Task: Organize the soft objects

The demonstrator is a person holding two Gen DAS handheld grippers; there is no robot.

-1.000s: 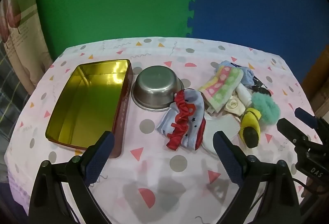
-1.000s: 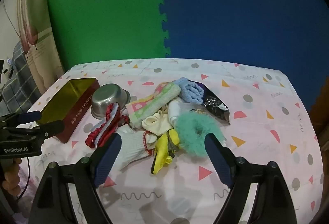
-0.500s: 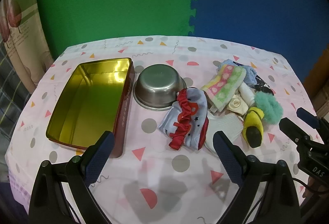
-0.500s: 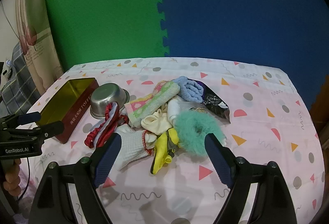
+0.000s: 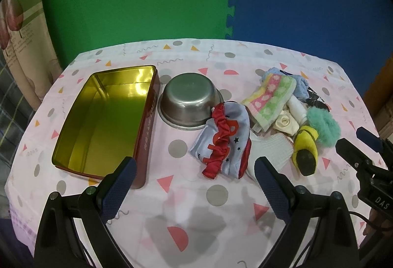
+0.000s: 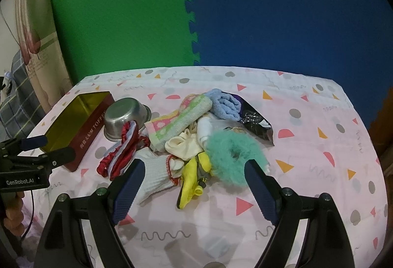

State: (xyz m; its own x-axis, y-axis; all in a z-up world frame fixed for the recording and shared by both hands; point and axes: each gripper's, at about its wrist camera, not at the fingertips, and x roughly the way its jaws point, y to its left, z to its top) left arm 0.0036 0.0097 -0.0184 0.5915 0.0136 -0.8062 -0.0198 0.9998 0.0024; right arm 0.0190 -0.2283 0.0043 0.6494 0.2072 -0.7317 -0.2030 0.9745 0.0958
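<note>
A heap of soft things is lying on the right half of the tabletop [image 5: 196,196]: a striped towel [image 5: 272,98], a blue cloth [image 6: 224,103], a teal fluffy scrunchie [image 6: 231,157], a white sock [image 6: 153,176] and a yellow item [image 6: 192,182]. A red-trimmed cloth [image 5: 224,142] is leaning against an upturned steel bowl [image 5: 189,101], just beside an open gold-lined tin [image 5: 105,120]. The left gripper [image 5: 194,182] and right gripper [image 6: 191,182] are hovering with jaws spread wide, gripping nothing.
</note>
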